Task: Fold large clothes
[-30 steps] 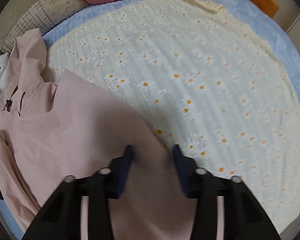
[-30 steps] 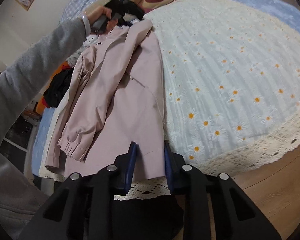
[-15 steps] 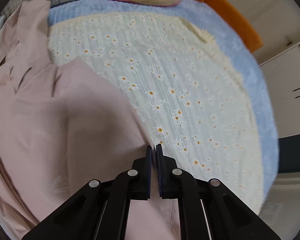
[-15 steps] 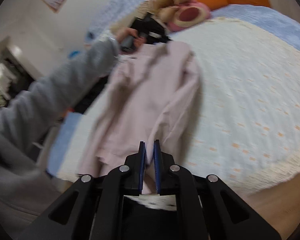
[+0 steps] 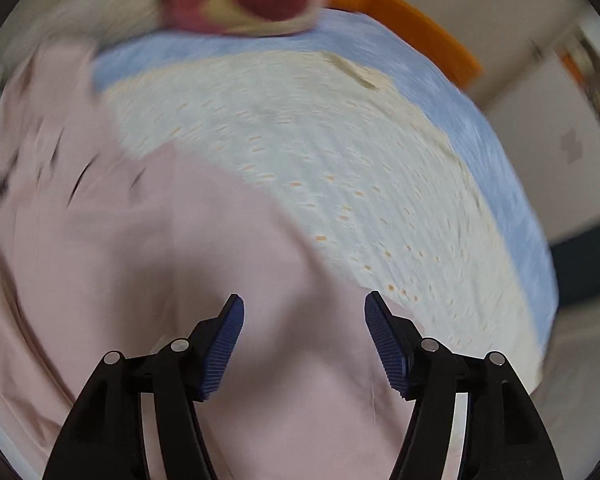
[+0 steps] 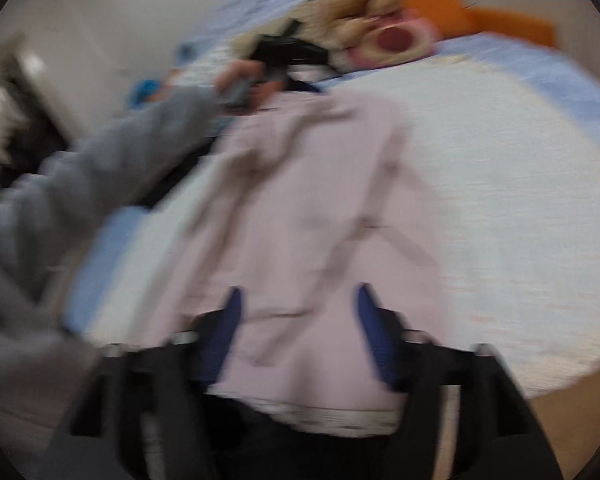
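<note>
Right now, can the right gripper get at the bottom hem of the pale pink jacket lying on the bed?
Probably yes. The right gripper is open directly over the pale pink jacket, with its hem just beneath the fingers and nothing lying across it. Motion blur hides the exact gap.

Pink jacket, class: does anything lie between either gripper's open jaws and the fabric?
Nothing visible does. The pink jacket lies directly under the left gripper and the right gripper, both open, spread on the daisy bedspread.

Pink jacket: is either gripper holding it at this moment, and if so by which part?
Nothing is held. The left gripper and right gripper both have their jaws wide apart over the pink jacket, which lies on the daisy blanket.
</note>
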